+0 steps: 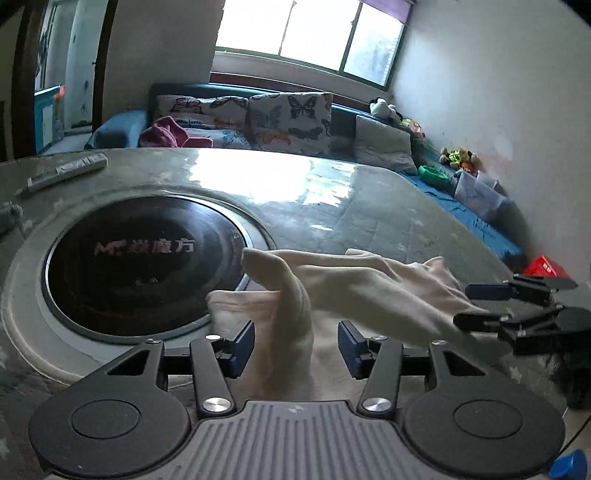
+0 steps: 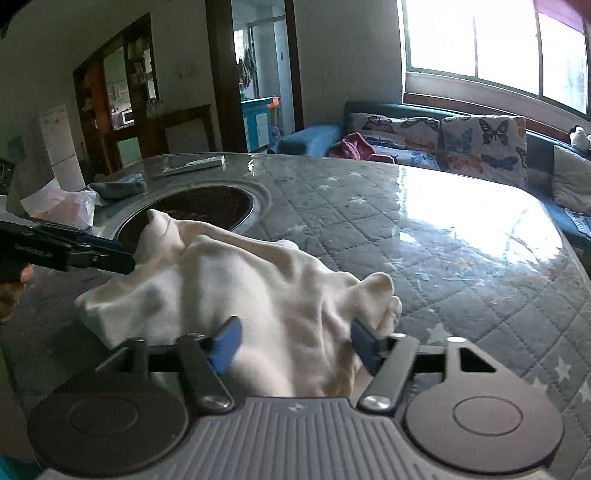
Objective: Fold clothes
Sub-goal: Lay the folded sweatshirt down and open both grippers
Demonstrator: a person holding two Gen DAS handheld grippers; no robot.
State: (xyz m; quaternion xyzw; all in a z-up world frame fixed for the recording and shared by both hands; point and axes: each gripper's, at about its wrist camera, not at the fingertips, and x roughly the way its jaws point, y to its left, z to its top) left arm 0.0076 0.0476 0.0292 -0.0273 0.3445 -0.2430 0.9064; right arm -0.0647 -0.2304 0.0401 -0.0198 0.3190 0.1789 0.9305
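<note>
A cloth (image 1: pixel 354 291) lies on the tabletop (image 1: pixel 332 206), its left edge just beside a round cooktop (image 1: pixel 144 266) set into the tabletop. In the left wrist view the left tool (image 1: pixel 296 349) sits at the cloth's near edge with a fold of cloth between its spread fingers; the right tool (image 1: pixel 476 306) is at the cloth's right end. In the right wrist view cloth (image 2: pixel 240 295) lies bunched between the right tool's (image 2: pixel 295 345) fingers, and the left tool (image 2: pixel 114 254) touches its far left corner. A remote (image 1: pixel 68 170) lies beyond the cooktop. A sofa (image 1: pixel 258 122) stands behind the tabletop, under a window (image 1: pixel 314 33).
</note>
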